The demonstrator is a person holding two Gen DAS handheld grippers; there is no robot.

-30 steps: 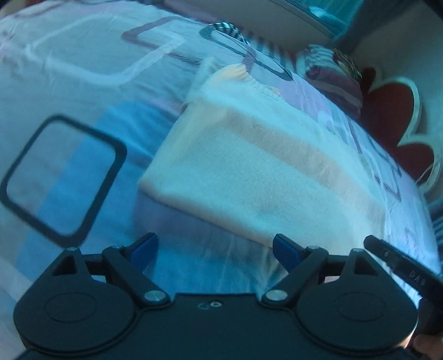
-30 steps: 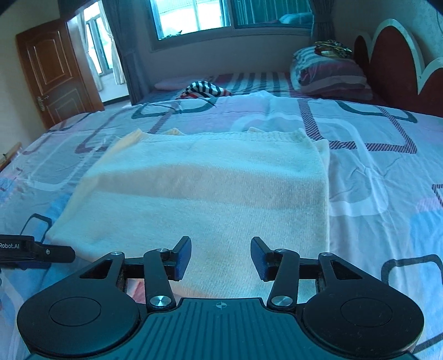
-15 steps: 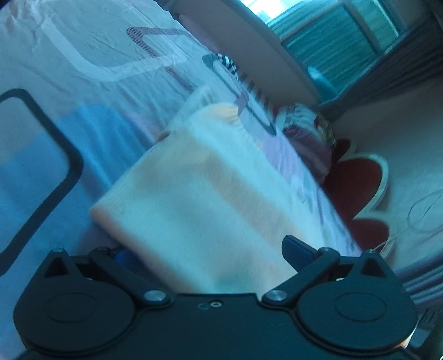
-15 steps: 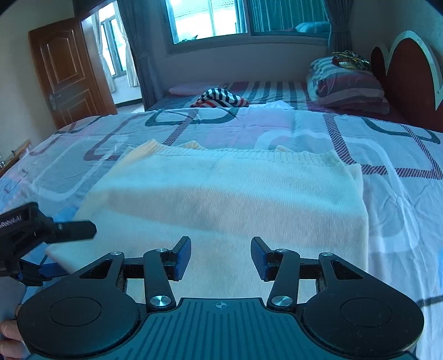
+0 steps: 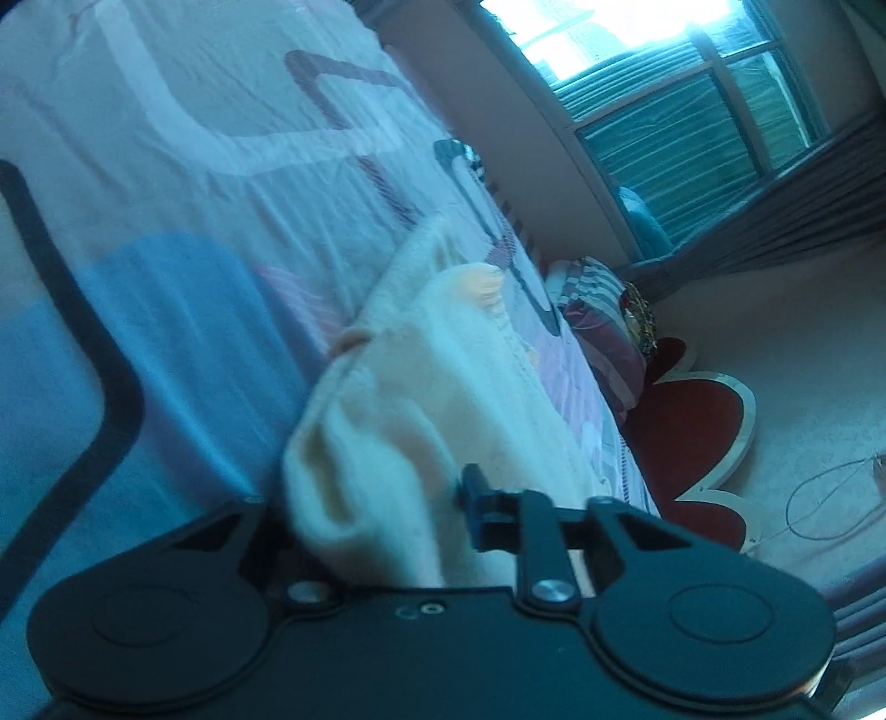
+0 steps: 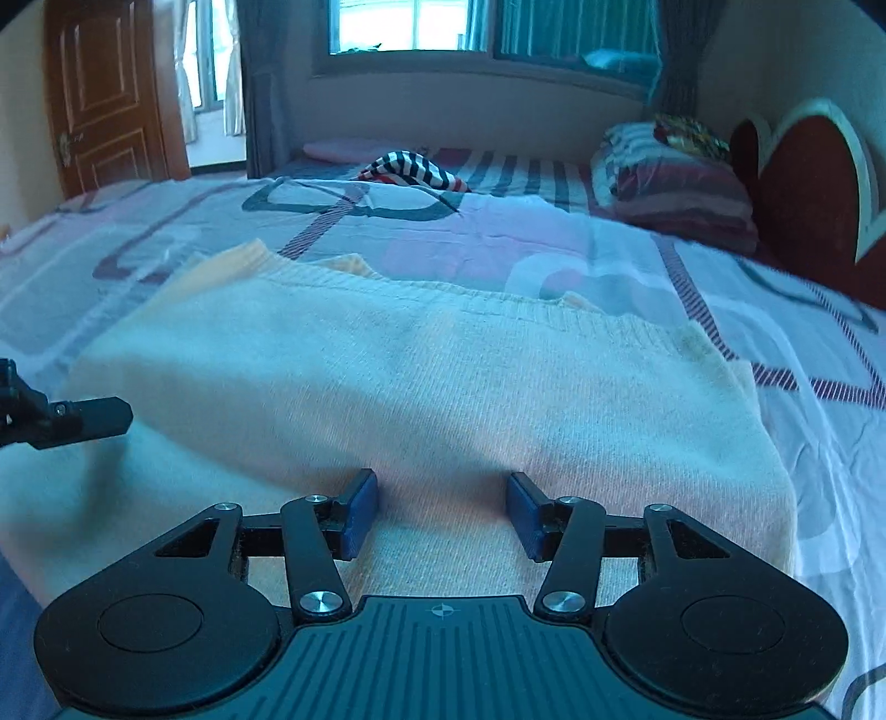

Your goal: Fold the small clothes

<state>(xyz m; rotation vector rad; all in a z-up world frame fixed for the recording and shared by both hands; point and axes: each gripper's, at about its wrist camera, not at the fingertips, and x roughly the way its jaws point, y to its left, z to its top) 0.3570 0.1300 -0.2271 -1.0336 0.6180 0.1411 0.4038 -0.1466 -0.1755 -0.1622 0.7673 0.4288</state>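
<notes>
1. Lying flat on the bed with the patterned pink, blue and white sheet (image 6: 554,260), the cream knitted sweater (image 6: 443,376) was the landmark; its ribbed hem ran along its far side, toward the window (image 6: 410,25).
2. The left gripper (image 5: 387,498) had just been closing, and its fingers (image 5: 476,498) were clenched on a bunched corner of the sweater at its near left edge, the knit gathered and lifted between them.
3. The right gripper (image 6: 440,512) sat over the sweater's near edge with its blue-padded fingers (image 6: 360,512) released; knit lay between and beneath them, but the pads did not press it.
4. Judging by this, the step in hand was taking hold of the sweater's near edge for a fold, with one corner secured and the other not.
5. The next move would likely call for the right fingers to pinch the near edge, then for both hands to carry it evenly toward the hem so the fold stays square.
6. A striped black, white and red garment (image 6: 412,169) and a stack of striped bedding (image 6: 681,183) lay well beyond the sweater, near the red headboard (image 6: 803,188).
7. No brand or label could be read on the sweater or on either gripper in these views.
</notes>
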